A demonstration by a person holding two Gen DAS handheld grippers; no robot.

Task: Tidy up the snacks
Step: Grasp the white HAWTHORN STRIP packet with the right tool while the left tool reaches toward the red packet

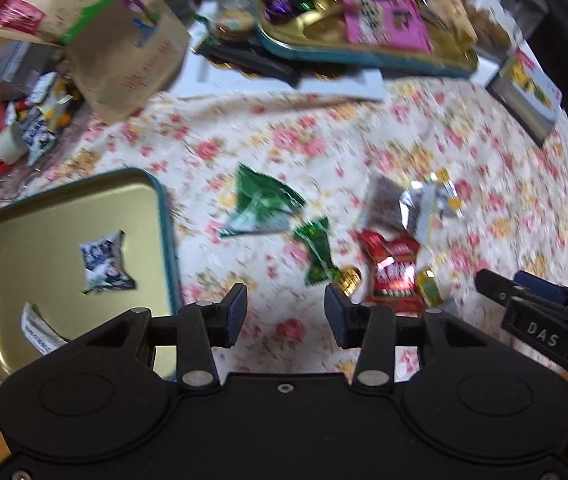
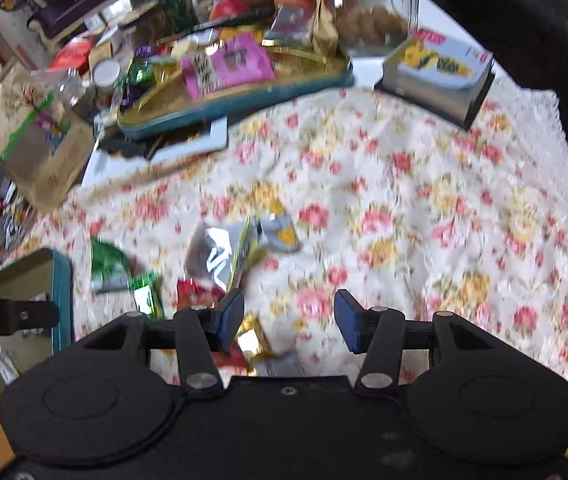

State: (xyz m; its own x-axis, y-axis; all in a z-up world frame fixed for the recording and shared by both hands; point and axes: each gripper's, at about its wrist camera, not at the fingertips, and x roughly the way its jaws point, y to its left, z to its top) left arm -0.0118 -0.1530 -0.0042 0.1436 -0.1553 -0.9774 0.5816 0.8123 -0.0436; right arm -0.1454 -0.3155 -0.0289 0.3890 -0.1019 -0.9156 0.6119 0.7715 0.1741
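Loose snacks lie on the floral cloth (image 1: pixel 323 132): a large green packet (image 1: pixel 260 204), a small green candy (image 1: pixel 317 254), a gold coin candy (image 1: pixel 349 279), a red packet (image 1: pixel 393 272) and a silver packet (image 1: pixel 423 204). A gold tin lid (image 1: pixel 36 240) at the left holds a blue-white packet (image 1: pixel 104 260) and a white sachet (image 1: pixel 38 332). My left gripper (image 1: pixel 285 314) is open and empty, above the cloth beside the lid. My right gripper (image 2: pixel 287 322) is open and empty over the cloth, with a gold candy (image 2: pixel 252 338) by its left finger. It also shows in the left wrist view (image 1: pixel 539 308).
A teal-rimmed tray (image 1: pixel 363 56) heaped with sweets and a pink packet (image 1: pixel 383 20) sits at the back. A brown paper bag (image 1: pixel 124 48), a glass jar (image 2: pixel 371 8) of cookies and a tin box (image 2: pixel 439 76) stand around it. More wrappers (image 1: pixel 32 128) lie far left.
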